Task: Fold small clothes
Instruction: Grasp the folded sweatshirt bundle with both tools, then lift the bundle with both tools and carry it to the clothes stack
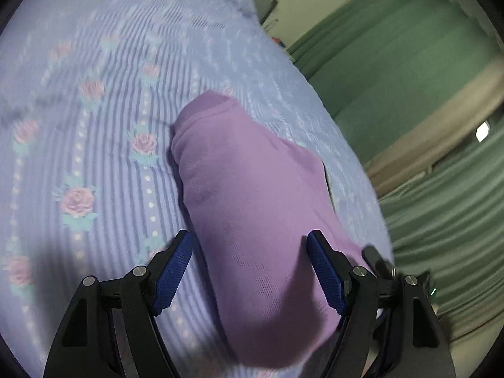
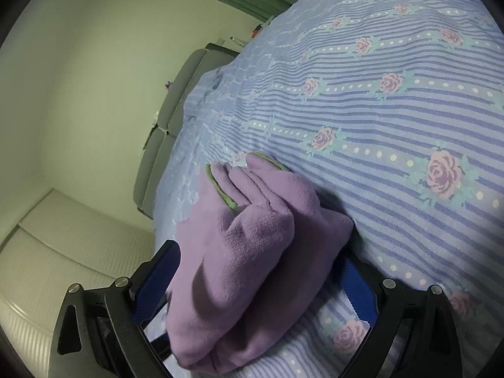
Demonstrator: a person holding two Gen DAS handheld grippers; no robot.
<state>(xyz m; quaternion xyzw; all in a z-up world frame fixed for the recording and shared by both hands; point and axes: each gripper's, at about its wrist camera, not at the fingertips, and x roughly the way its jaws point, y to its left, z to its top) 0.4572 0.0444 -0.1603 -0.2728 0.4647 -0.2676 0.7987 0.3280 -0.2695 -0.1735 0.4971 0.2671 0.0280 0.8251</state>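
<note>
The left gripper (image 1: 249, 245) has its blue pads spread wide, the folded purple garment (image 1: 252, 204) lying between them without either pad pressing on it, so it holds nothing. The right gripper (image 2: 261, 271) also straddles the garment (image 2: 245, 252), its jaws set apart with the cloth bulging up between and over them, though the fabric hides whether the pads pinch it, so I cannot tell if it grips. The garment, with green trim showing at its folds, lies on the striped, rose-patterned bedspread (image 1: 94, 157) near the bed's edge, beyond which hang green curtains (image 1: 425, 63).
</note>
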